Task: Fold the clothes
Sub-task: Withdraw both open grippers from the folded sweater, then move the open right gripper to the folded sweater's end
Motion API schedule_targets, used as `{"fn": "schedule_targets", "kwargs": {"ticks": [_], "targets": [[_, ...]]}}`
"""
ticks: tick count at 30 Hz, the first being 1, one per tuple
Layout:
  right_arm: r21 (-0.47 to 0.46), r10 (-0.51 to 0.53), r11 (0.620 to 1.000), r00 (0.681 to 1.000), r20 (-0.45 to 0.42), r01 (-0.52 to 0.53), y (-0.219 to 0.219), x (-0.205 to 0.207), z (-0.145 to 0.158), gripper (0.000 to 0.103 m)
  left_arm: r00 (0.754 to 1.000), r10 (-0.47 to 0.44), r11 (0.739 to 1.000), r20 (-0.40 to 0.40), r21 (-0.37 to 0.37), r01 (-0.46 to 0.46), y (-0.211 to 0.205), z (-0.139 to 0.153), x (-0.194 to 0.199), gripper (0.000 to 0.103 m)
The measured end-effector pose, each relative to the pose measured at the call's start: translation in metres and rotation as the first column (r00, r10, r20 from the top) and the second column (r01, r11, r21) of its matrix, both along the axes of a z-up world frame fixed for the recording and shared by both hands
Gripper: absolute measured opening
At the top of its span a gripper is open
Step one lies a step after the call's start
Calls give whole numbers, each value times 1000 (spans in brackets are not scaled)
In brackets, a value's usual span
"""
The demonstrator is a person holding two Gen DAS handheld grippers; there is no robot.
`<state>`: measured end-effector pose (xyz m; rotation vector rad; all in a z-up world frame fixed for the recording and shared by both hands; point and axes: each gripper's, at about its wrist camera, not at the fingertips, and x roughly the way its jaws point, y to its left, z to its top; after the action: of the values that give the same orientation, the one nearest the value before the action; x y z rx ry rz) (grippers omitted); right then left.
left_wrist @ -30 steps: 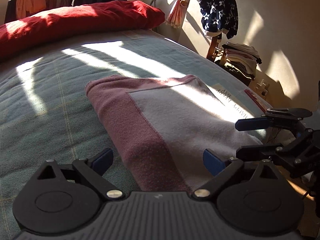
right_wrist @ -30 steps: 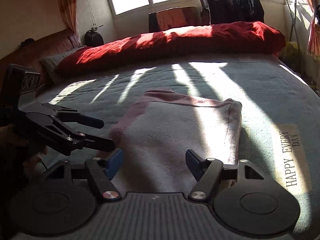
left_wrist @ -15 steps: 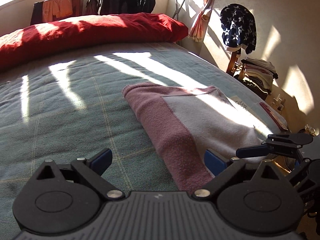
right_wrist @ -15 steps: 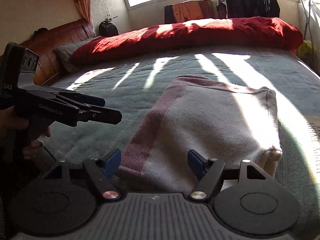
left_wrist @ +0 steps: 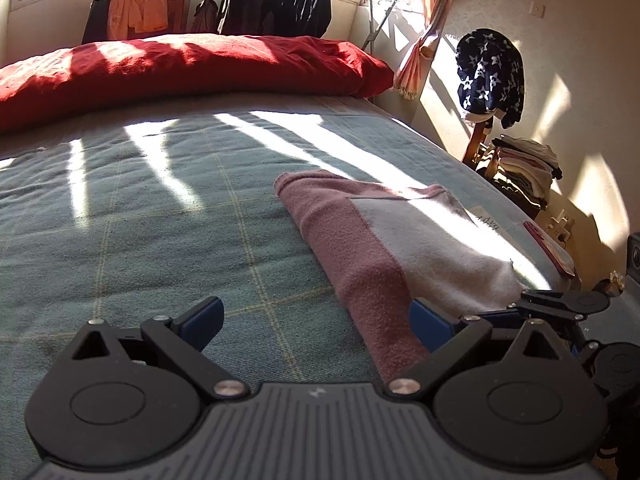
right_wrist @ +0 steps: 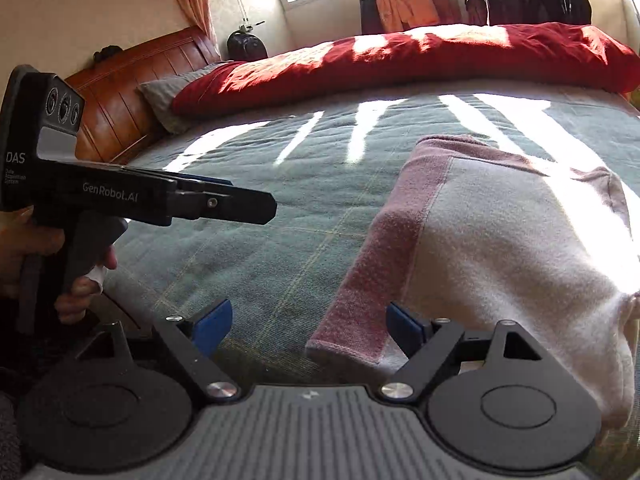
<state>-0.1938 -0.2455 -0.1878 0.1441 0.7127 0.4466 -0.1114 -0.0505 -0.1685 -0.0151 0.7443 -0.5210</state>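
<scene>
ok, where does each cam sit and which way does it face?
Left wrist: on the left gripper, facing across the bed toward the window; right gripper shows at right.
Right wrist: on the right gripper, facing the headboard; left gripper and hand show.
Shared: folded garment, red duvet.

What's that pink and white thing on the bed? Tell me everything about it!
It's a folded garment of soft, fuzzy cloth: a dusty pink band along one side and the far edge, pale whitish cloth across the middle. It lies flat on the green checked bedspread, partly in sunlight, its near end close to the bed's edge. Both grippers are open and neither holds it.
</scene>
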Motion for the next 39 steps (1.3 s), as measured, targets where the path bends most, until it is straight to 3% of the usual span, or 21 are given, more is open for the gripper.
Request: {"fn": "schedule_targets", "kwargs": {"ticks": [6, 10, 17, 24, 33, 39], "targets": [[-51, -141, 989, 984, -109, 136, -31, -2, -23, 88, 1000, -14, 1000, -14, 2, 14, -4, -4, 0, 99], [-51, -136, 990, 987, -88, 132, -36, -10, -21, 88, 999, -30, 999, -21, 18, 30, -11, -5, 2, 99], [-152, -165, 973, 984, 74, 174, -53, 20, 21, 95, 998, -56, 998, -41, 9, 57, -22, -10, 4, 99], [-187, -212, 960, 977, -8, 207, -79, 72, -5, 96, 996, -52, 998, -71, 39, 55, -34, -15, 14, 99], [-122, -202, 973, 979, -27, 198, -85, 72, -30, 103, 994, -78, 997, -77, 10, 79, -61, -13, 44, 99], [-67, -193, 979, 981, -30, 191, -93, 72, -33, 103, 981, -177, 984, -76, -50, 173, -101, -10, 72, 99]]}}
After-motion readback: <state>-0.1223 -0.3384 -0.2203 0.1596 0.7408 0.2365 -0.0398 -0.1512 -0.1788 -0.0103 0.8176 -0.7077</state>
